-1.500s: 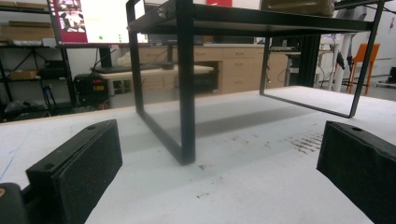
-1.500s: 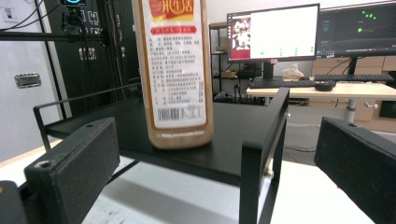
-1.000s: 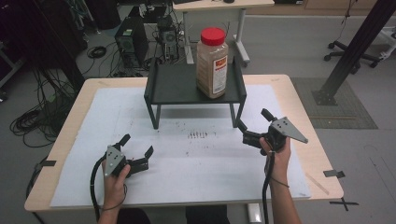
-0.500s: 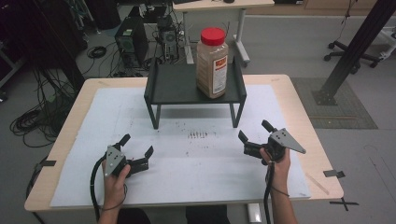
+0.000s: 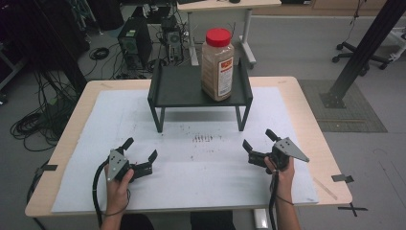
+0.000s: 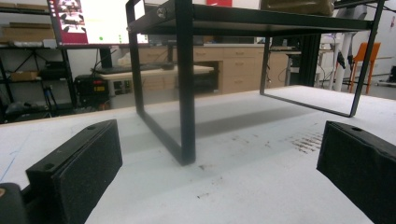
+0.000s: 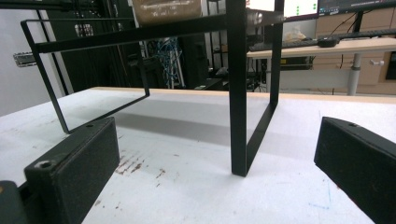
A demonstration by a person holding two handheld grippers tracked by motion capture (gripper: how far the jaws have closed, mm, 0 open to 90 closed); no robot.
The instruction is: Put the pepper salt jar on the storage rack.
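High view: a wooden tabletop (image 5: 306,112) covered by a white sheet (image 5: 206,167) is shown, with a black metal stand (image 5: 198,91) placed at its far middle. A jar (image 5: 218,64) with a red lid (image 5: 219,36) is seen upright on the right part of the stand's top. The left tool (image 5: 141,155) is held low over the sheet at the near left, its jaws spread wide and nothing between them. The right tool (image 5: 257,143) is held at the near right, likewise wide apart and empty. Both are well apart from the stand. A patch of dark specks (image 5: 202,139) is marked on the sheet between the two tools. Left gripper view: the stand's front leg (image 6: 186,93) is framed between the black jaws. Right gripper view: another leg (image 7: 237,93) is seen, with brown stains (image 7: 133,165) on the sheet
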